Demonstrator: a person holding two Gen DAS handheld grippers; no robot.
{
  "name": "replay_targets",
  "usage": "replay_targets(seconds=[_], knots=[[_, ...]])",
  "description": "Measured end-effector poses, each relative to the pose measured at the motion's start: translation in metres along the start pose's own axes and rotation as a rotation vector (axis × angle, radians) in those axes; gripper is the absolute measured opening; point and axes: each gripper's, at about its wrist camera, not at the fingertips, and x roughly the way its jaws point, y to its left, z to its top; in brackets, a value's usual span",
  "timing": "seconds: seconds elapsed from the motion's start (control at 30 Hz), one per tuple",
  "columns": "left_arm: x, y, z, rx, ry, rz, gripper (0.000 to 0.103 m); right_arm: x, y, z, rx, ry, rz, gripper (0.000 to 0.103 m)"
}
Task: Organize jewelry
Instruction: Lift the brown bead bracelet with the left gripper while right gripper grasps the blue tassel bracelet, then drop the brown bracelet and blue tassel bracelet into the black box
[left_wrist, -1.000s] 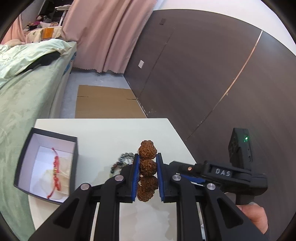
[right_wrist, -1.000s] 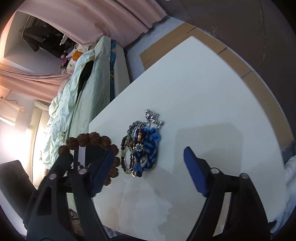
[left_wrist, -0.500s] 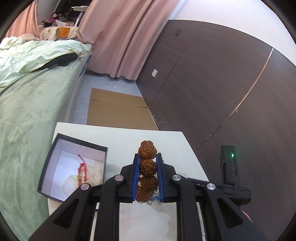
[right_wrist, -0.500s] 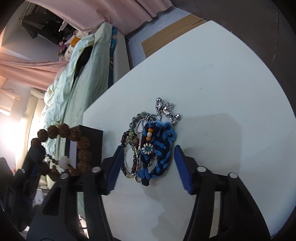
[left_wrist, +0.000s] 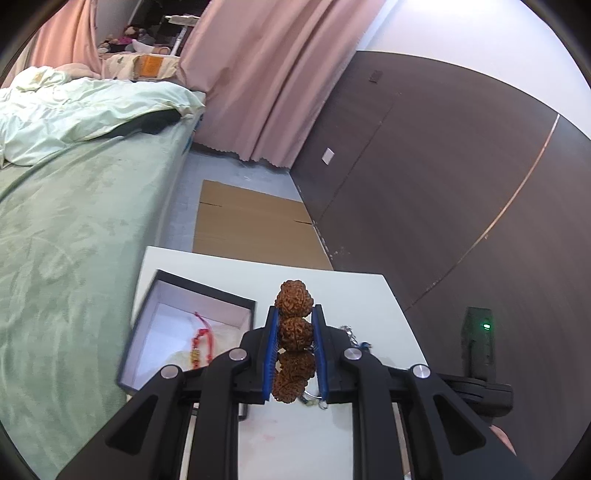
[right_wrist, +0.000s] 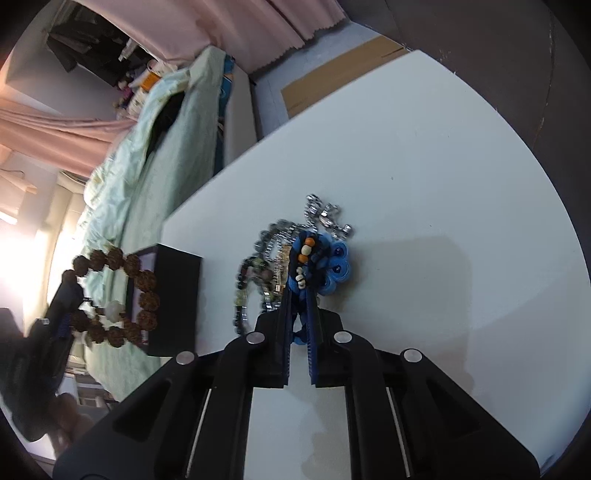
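My left gripper (left_wrist: 294, 314) is shut on a brown rudraksha bead bracelet (left_wrist: 293, 328) and holds it above the white table (left_wrist: 354, 295), just right of an open black jewelry box (left_wrist: 229, 301) that holds a red cord bracelet (left_wrist: 205, 338). In the right wrist view the bracelet (right_wrist: 142, 284) hangs as a ring beside the box (right_wrist: 173, 299). My right gripper (right_wrist: 300, 295) is shut on a blue woven bracelet (right_wrist: 325, 266) that lies in a pile with dark beaded strands (right_wrist: 251, 280) and a silver chain (right_wrist: 325, 214).
A bed with a green cover (left_wrist: 74, 221) runs along the table's left side. Flattened cardboard (left_wrist: 251, 229) lies on the floor beyond the table. A dark panelled wall (left_wrist: 424, 184) stands to the right. Pink curtains (left_wrist: 258, 74) hang at the back.
My right gripper closed from wide open onto the blue bracelet. My left gripper carried the brown bracelet leftward, so the box now sits closer to it.
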Motion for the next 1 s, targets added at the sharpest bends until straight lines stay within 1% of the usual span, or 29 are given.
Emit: replay_targets(seconds=[0.2, 0.47, 0.53, 0.57, 0.6, 0.63, 0.7, 0.9, 1.0], knots=[[-0.009, 0.018, 0.004, -0.029, -0.012, 0.031, 0.016, -0.019, 0.020, -0.005, -0.036, -0.051, 0.095, 0.008], [-0.012, 0.039, 0.007, -0.070, -0.011, 0.088, 0.016, -0.025, 0.046, -0.012, -0.073, -0.067, 0.162, 0.008], [-0.011, 0.047, 0.008, -0.096, -0.010, 0.101, 0.020, -0.023, 0.052, -0.012, -0.078, -0.067, 0.179, 0.008], [-0.012, 0.051, 0.009, -0.104, -0.010, 0.108, 0.029, -0.022, 0.055, -0.012, -0.081, -0.068, 0.185, 0.008], [-0.012, 0.053, 0.010, -0.110, -0.014, 0.117, 0.066, -0.021, 0.058, -0.012, -0.083, -0.068, 0.193, 0.008], [-0.016, 0.055, 0.010, -0.115, -0.036, 0.130, 0.094, -0.020, 0.062, -0.012, -0.088, -0.069, 0.206, 0.008], [-0.026, 0.057, 0.011, -0.114, -0.091, 0.126, 0.095, -0.017, 0.068, -0.013, -0.096, -0.070, 0.227, 0.008], [-0.027, 0.063, 0.012, -0.125, -0.067, 0.138, 0.095, -0.009, 0.091, -0.019, -0.124, -0.067, 0.284, 0.008], [-0.029, 0.065, 0.013, -0.129, -0.071, 0.146, 0.095, -0.004, 0.103, -0.021, -0.135, -0.064, 0.314, 0.008]])
